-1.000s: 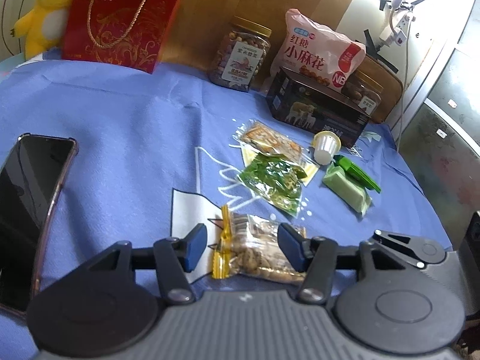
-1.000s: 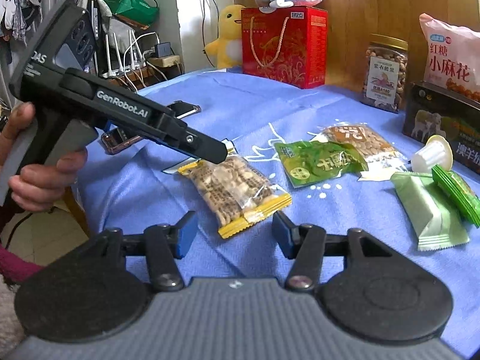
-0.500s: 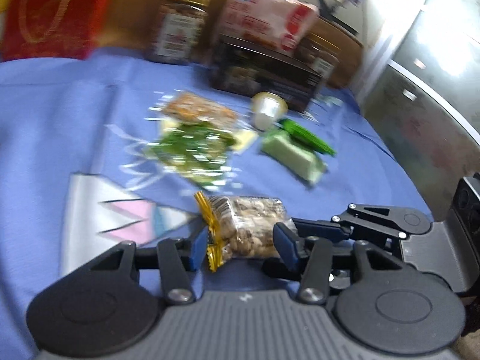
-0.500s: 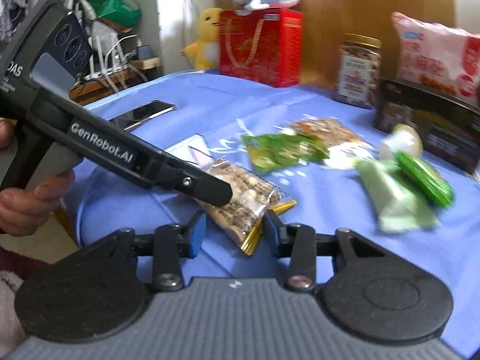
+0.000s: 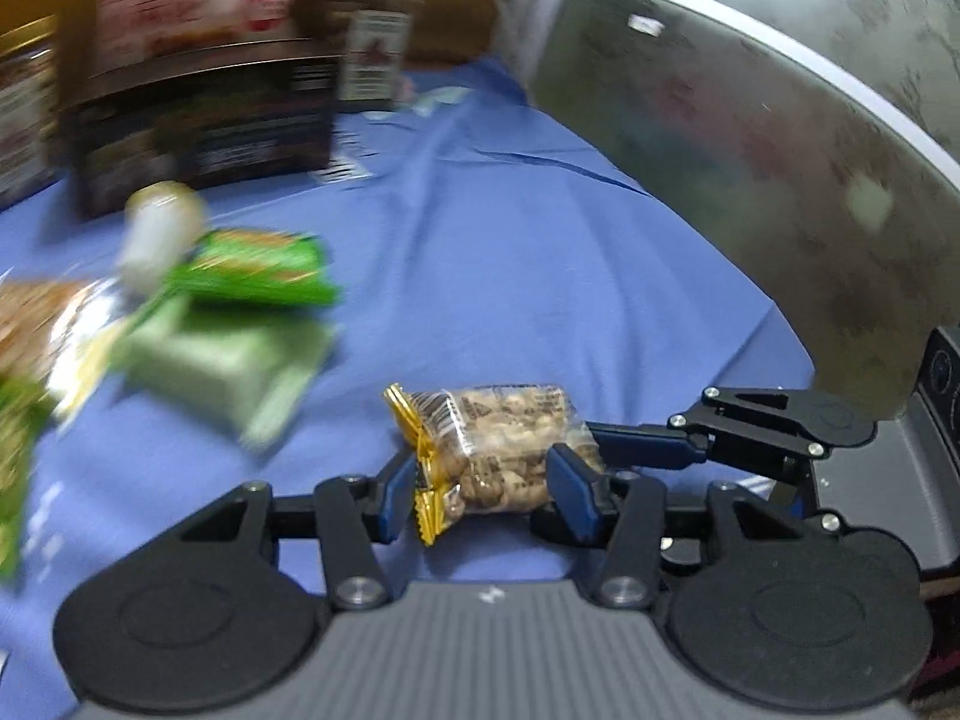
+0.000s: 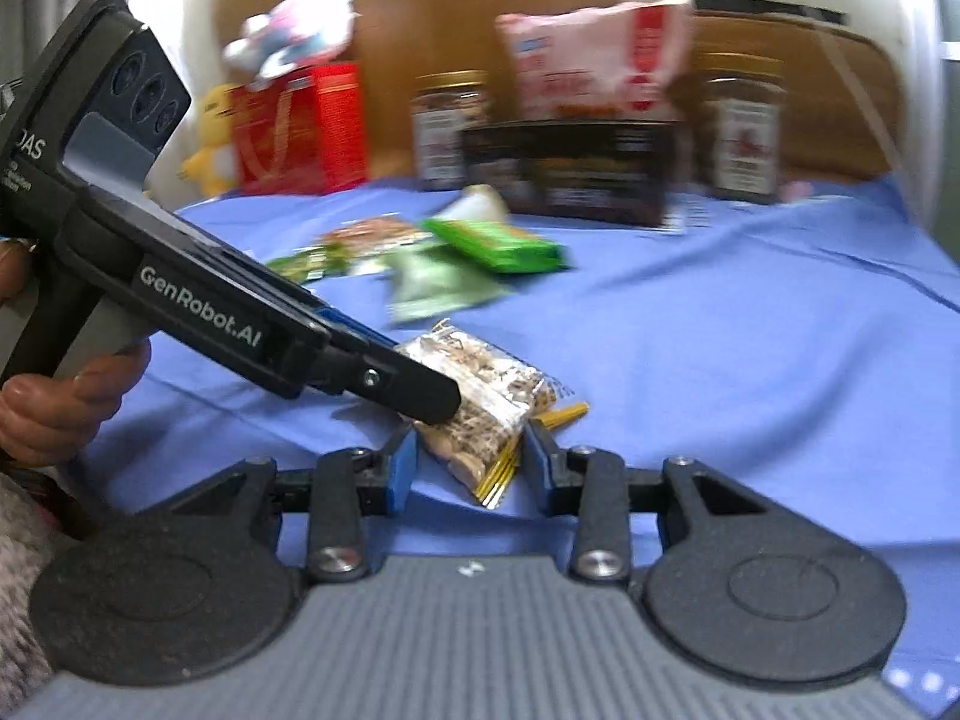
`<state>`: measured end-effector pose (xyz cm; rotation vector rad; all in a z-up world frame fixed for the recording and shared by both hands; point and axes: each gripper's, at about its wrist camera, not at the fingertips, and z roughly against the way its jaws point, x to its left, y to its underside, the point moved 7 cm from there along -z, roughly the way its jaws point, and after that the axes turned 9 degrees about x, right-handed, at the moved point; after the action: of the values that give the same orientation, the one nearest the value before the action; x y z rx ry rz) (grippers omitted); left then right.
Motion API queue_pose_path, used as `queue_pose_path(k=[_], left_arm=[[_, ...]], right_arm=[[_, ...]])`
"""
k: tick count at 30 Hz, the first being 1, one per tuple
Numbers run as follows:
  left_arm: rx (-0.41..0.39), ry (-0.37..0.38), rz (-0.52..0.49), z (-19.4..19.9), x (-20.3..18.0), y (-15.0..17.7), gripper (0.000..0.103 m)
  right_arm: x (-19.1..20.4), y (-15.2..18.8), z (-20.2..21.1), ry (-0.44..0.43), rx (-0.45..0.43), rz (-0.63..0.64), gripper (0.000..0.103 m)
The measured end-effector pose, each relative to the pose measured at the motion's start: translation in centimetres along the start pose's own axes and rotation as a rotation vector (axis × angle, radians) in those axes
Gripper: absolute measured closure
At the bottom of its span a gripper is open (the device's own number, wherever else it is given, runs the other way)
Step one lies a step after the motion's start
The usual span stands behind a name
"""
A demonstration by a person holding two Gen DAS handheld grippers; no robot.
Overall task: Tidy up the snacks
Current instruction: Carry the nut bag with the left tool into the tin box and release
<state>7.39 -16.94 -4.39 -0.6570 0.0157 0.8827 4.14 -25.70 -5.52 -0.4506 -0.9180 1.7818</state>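
1. Now the left gripper [image 5: 487, 489] pinches the nut packet [image 5: 501, 450], its jaws narrowed after closing.
2. Right gripper [image 6: 469, 468] clamps the packet's other end above the blue cloth [image 6: 720, 360].

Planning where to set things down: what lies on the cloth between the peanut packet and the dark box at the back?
In the right wrist view, the pale green packet and bright green packet lie between the peanut packet and the dark box.
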Motion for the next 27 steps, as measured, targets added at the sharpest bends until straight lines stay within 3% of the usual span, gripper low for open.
queue_pose_path(k=[11, 15, 21, 27], left_arm=[[0.032, 0.011, -0.074, -3.3, -2.9, -3.3, 0.056], [0.009, 0.004, -0.070, -3.2, -2.8, -4.7, 0.056], [-0.102, -0.023, -0.049, -0.5, -0.6, -9.4, 0.056], [-0.224, -0.112, 0.019, 3.1, 5.0, -15.3, 0.056]], right_arm=[[-4.8, 0.7, 0.8, 0.074, -0.048, -0.053, 0.063], [-5.9, -0.5, 0.6, 0.089, -0.051, -0.053, 0.065], [-7.3, -5.8, -0.2, 0.095, -0.091, 0.023, 0.066], [-8.1, -13.9, -3.9, 0.060, -0.165, 0.124, 0.066]])
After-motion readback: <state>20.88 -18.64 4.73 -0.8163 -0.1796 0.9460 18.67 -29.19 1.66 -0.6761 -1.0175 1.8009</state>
